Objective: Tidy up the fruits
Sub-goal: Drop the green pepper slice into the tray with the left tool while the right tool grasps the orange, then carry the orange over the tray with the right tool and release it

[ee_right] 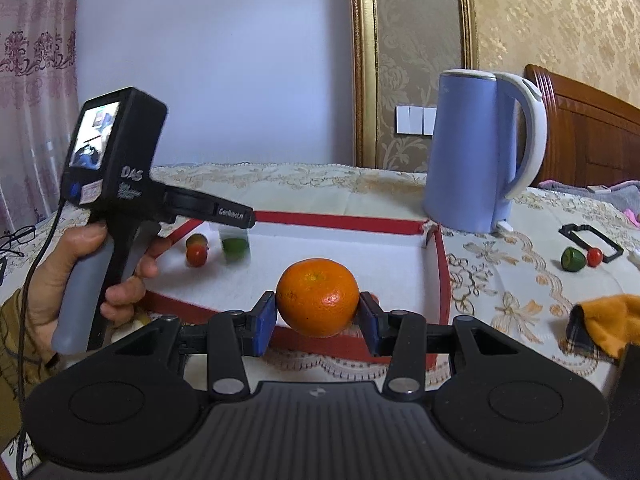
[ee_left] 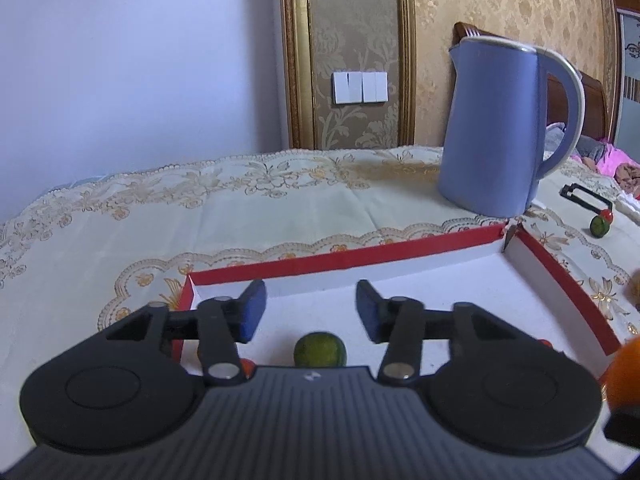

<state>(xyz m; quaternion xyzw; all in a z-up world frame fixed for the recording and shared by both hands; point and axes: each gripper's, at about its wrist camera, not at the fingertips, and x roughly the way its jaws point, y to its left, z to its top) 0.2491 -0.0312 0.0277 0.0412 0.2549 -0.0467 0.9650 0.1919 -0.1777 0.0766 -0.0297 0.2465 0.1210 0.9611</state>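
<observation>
A red-walled box [ee_left: 344, 258] with a white floor lies on the table; it also shows in the right wrist view [ee_right: 340, 222]. My left gripper [ee_left: 310, 312] is open and empty above the box, over a green lime [ee_left: 319, 350]. In the right wrist view that lime [ee_right: 234, 248] lies in the box beside a red cherry tomato [ee_right: 197, 256] and another small fruit [ee_right: 197, 241]. My right gripper [ee_right: 318, 318] is shut on an orange [ee_right: 318, 296] and holds it above the box's near wall. Outside the box lie a lime [ee_right: 573, 258] and a tomato [ee_right: 595, 256].
A blue kettle [ee_right: 472, 152] stands behind the box's far right corner. A black frame [ee_right: 592, 242] lies right of it by the loose fruit. An orange cloth [ee_right: 604, 320] sits at the right edge. Glasses [ee_right: 18, 236] lie at the far left.
</observation>
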